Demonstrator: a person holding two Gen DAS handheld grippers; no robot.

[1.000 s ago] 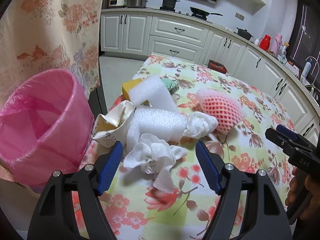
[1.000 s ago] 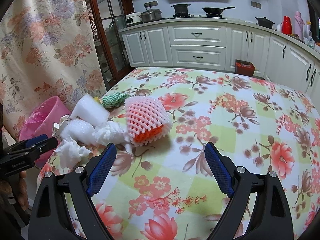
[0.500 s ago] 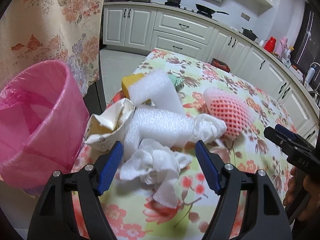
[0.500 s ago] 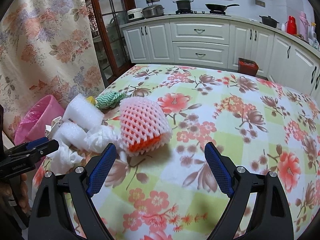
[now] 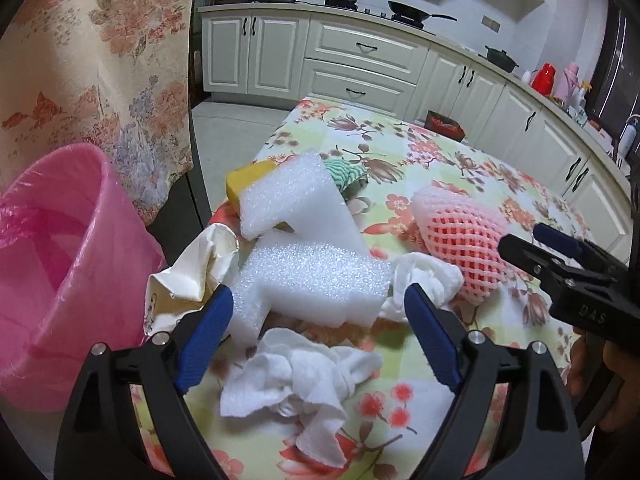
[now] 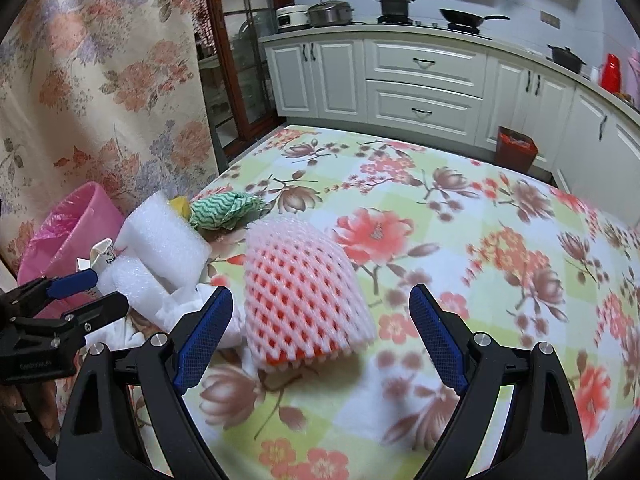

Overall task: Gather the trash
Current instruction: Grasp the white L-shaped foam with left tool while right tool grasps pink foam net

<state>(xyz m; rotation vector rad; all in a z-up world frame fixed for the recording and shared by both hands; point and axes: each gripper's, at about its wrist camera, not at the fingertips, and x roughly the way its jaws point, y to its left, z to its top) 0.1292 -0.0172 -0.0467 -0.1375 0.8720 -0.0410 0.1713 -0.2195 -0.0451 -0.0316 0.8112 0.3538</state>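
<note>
- Left gripper (image 5: 318,314) points down over the near edge of the table (image 5: 500,184); its jaws have just been opening and stand wide, gripping nothing; a crumpled tissue (image 5: 304,376) and the near foam block (image 5: 316,280) lie between and just ahead of its blue pads (image 5: 204,336), untouched
- Right gripper (image 6: 318,328) also tilts down, jaws wide apart and empty; the foam net (image 6: 300,296) sits between the pads, nearer the left one, apart from both; in the left view this gripper shows side-on at the right edge, a hand (image 5: 600,364) gripping its handle
- Trash is bunched at the table's left corner on the floral cloth: two white foam blocks, the far one (image 5: 296,196) leaning on the near; a torn paper cup (image 5: 188,276) touching the near block's left side; a second tissue (image 5: 424,280) between the near block and the net; a yellow sponge (image 5: 248,180) and a green zigzag cloth (image 6: 224,210) behind the far block
- The net is pink-white mesh, dome-shaped, orange-red showing through its holes
- Pink bin (image 5: 60,272), lined with a pink bag, stands off the table's left edge, below the trash
- Hidden or unclear: the sponge is mostly covered by foam; what the net holds cannot be told; the bin's inside is not clear; the right view is blurred across the cloth; the hand is dark and cut off by the frame
</note>
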